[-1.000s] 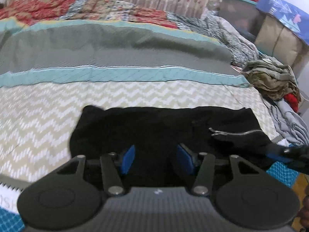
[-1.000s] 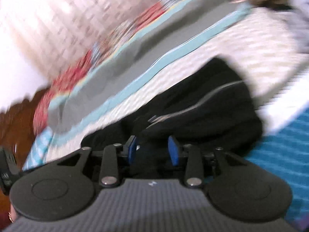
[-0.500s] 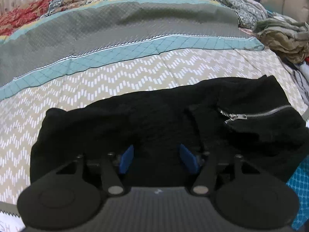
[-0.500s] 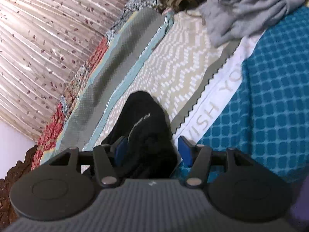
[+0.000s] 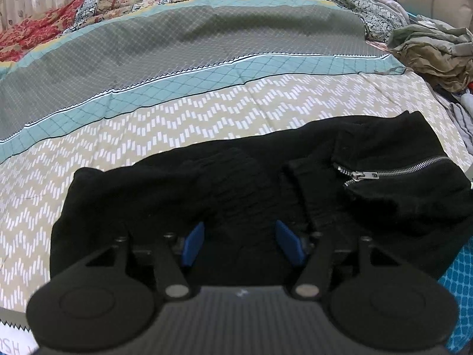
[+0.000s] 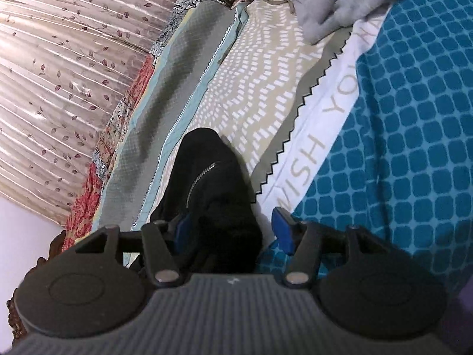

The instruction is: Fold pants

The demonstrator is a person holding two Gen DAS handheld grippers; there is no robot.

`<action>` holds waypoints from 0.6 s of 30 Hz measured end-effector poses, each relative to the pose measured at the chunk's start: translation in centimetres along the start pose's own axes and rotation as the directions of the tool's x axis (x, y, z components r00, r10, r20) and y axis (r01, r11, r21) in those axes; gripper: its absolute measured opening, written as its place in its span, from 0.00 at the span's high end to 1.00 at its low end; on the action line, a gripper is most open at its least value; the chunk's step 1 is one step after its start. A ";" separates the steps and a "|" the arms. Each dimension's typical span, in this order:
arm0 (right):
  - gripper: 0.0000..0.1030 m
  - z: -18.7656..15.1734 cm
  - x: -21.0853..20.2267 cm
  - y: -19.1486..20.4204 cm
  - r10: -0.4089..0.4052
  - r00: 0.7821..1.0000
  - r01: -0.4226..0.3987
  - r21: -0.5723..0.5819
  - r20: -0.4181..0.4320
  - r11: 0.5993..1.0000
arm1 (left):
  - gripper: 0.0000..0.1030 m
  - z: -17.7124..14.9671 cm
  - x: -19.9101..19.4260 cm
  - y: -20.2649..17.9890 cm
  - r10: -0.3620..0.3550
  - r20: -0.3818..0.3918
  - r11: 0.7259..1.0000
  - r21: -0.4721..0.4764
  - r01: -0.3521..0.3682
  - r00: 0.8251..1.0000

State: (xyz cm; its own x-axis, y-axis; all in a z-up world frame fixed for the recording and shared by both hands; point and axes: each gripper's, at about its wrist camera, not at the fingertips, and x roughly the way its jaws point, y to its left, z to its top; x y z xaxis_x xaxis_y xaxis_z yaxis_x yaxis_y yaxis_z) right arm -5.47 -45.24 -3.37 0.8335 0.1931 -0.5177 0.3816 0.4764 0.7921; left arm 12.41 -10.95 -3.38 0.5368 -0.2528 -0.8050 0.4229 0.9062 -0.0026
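Black pants [image 5: 236,183] lie folded in a wide bundle on the zigzag bedspread [image 5: 207,109], with a silver zipper [image 5: 384,173] on their right end. My left gripper [image 5: 241,244] hovers low over the near middle of the pants, open, its blue pads apart with only dark cloth below. In the right wrist view the pants [image 6: 207,162] are seen end on, zipper [image 6: 201,180] facing up. My right gripper [image 6: 233,230] is open at that end. The cloth lies by its left pad, and a gap shows before the right pad.
A heap of olive and tan clothes [image 5: 437,53] sits at the far right of the bed. A grey garment [image 6: 331,3] lies beyond the pants' end. A teal checked cloth [image 6: 414,118] with a white lettered band [image 6: 319,136] covers the near side. A curtain [image 6: 59,59] hangs behind the bed.
Both grippers' jaws have widened and let go of the black cloth. The left one sank closer to the pants. The right one rolled and settled at the zipper end.
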 end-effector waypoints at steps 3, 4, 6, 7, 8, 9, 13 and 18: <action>0.41 -0.1 0.0 0.2 -0.004 1.000 0.004 -0.002 -0.003 1.000 | 0.44 0.0 0.0 -0.1 0.004 0.000 1.000 0.001 -0.004 1.000; 0.41 -0.1 0.0 0.2 -0.003 1.000 0.003 -0.001 -0.005 1.000 | 0.44 0.0 0.1 -0.1 0.004 0.001 1.000 0.003 -0.004 1.000; 0.41 -0.1 0.2 0.2 -0.003 1.000 0.003 0.002 -0.009 1.000 | 0.43 0.0 0.1 -0.1 0.008 0.003 1.000 0.006 -0.008 1.000; 0.41 -0.1 0.3 0.2 -0.002 1.000 0.002 0.005 -0.009 1.000 | 0.43 -0.1 0.1 -0.1 0.009 0.004 1.000 0.008 -0.009 1.000; 0.41 -0.1 0.4 0.1 0.001 1.000 -0.001 0.011 -0.008 1.000 | 0.42 -0.1 0.1 -0.1 0.010 0.004 1.000 0.008 -0.010 1.000; 0.41 -0.1 0.4 0.1 0.002 1.000 -0.002 0.016 -0.007 1.000 | 0.42 -0.1 0.1 -0.1 0.011 0.005 1.000 0.008 -0.011 1.000; 0.41 0.0 0.4 0.0 0.008 1.000 -0.008 0.018 -0.008 1.000 | 0.39 -0.2 0.2 0.0 0.017 0.009 1.000 0.009 -0.018 1.000; 0.41 0.1 0.3 -0.5 0.024 1.000 -0.024 0.028 -0.009 0.999 | 0.38 -0.5 0.2 0.1 0.015 0.020 1.000 0.009 -0.015 1.000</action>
State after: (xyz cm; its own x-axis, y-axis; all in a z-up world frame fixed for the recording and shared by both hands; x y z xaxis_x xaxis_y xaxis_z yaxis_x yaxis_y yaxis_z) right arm -5.35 -45.46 -3.93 0.8388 0.2118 -0.5015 0.3728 0.4478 0.8127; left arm 12.20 -10.70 -3.80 0.5577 -0.2465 -0.7926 0.4212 0.9069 0.0143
